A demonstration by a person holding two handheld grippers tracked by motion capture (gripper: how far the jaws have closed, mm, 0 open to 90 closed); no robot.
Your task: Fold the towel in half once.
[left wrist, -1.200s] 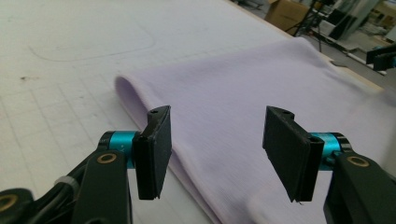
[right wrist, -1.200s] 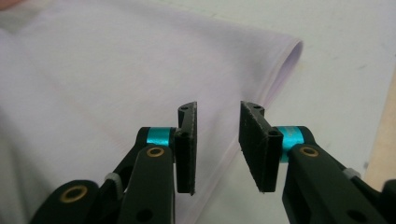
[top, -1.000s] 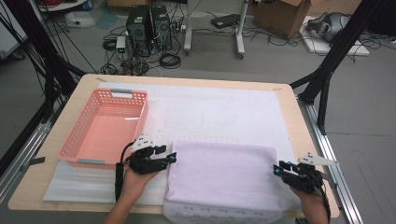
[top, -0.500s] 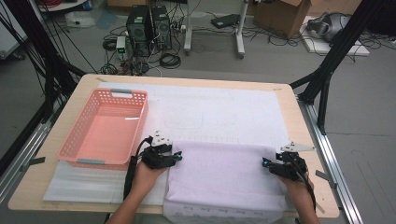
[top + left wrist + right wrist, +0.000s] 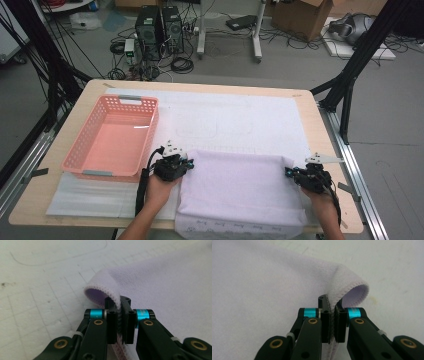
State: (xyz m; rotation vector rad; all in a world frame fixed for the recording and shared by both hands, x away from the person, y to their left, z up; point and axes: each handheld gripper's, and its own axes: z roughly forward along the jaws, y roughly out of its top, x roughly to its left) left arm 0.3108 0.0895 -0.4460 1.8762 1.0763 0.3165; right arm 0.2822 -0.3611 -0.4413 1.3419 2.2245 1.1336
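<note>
Fingertips (image 5: 112, 322) of the left gripper (image 5: 176, 165) and right gripper (image 5: 296, 172), having just been closing, are pinching the lilac towel's (image 5: 240, 192) far corners beside the pink basket (image 5: 85, 155); grasping looks done, and folding likely needs both lifting together

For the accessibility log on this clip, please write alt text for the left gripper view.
The left gripper is shut on the stitched edge of a lilac towel, lifting a corner into a small curled loop. The rest of the towel lies flat to the right on a white mat marked with faint grid lines.
</note>
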